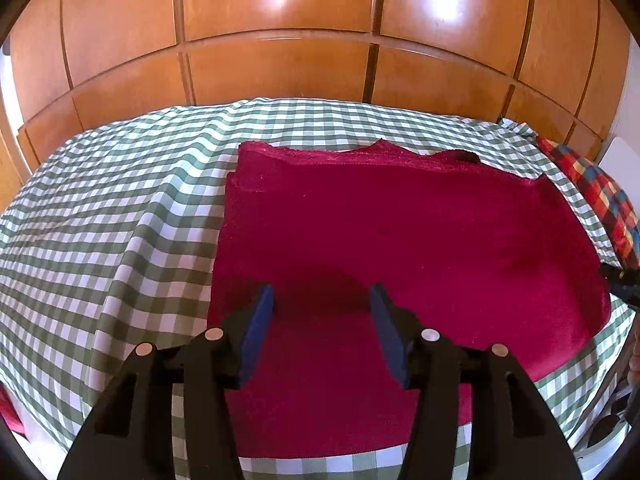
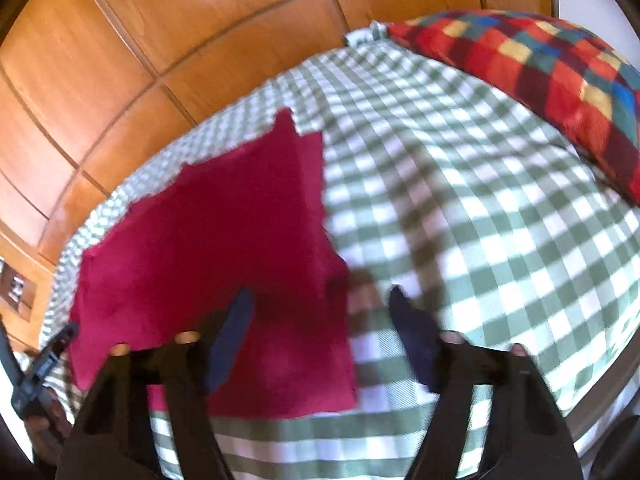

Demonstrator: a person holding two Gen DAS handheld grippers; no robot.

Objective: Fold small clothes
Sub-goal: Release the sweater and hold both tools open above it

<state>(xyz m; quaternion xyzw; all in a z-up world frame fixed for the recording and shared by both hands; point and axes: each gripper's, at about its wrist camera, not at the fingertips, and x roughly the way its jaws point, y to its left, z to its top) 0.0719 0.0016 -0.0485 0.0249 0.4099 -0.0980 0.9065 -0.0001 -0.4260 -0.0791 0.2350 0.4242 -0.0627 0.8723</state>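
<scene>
Red cloth lies flat on the checked bed cover, apparently folded at least once: layered edges show along its far side. Further folds probably remain. Left hand-held gripper hovers over the near edge, jaws wide apart, holding nothing. Right hand-held gripper likewise wide open and empty, at the cloth's right edge. Patchwork pillow beyond. No readable labels or writing.
</scene>
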